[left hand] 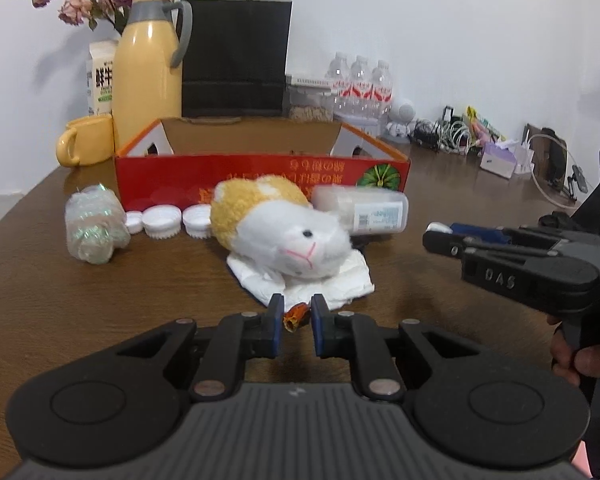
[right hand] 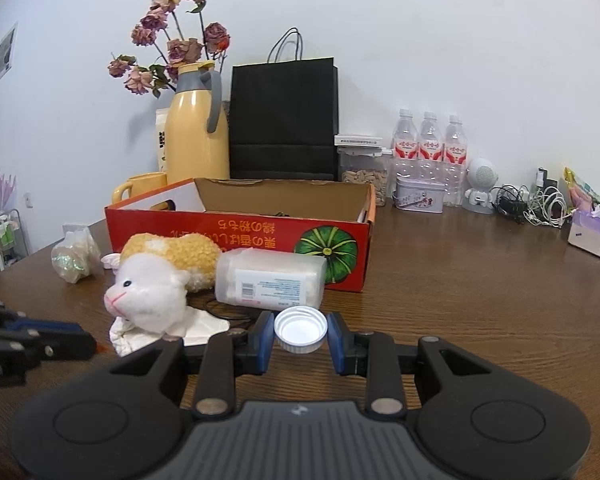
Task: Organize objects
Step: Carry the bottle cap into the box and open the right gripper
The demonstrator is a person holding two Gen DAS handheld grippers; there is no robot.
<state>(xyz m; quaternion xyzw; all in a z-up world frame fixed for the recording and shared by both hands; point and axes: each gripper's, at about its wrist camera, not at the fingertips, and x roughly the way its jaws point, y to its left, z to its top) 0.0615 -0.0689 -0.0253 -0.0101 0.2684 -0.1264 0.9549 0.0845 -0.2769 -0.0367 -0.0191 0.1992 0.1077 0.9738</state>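
Ribbed round white cap (right hand: 300, 329) gripped by right tongs (right hand: 300, 338).

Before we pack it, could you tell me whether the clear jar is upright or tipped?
Tipped: the jar lies on its side against the box.

A plain white wall (right hand: 420, 40) backs the brown wooden table (right hand: 480, 300); light is even.

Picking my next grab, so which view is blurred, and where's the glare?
Left wrist view: motion blur smears the white-and-yellow plush hamster and clear plastic jar. Right wrist view: sharp; soft glare on the brown wooden table; fisheye bends both.
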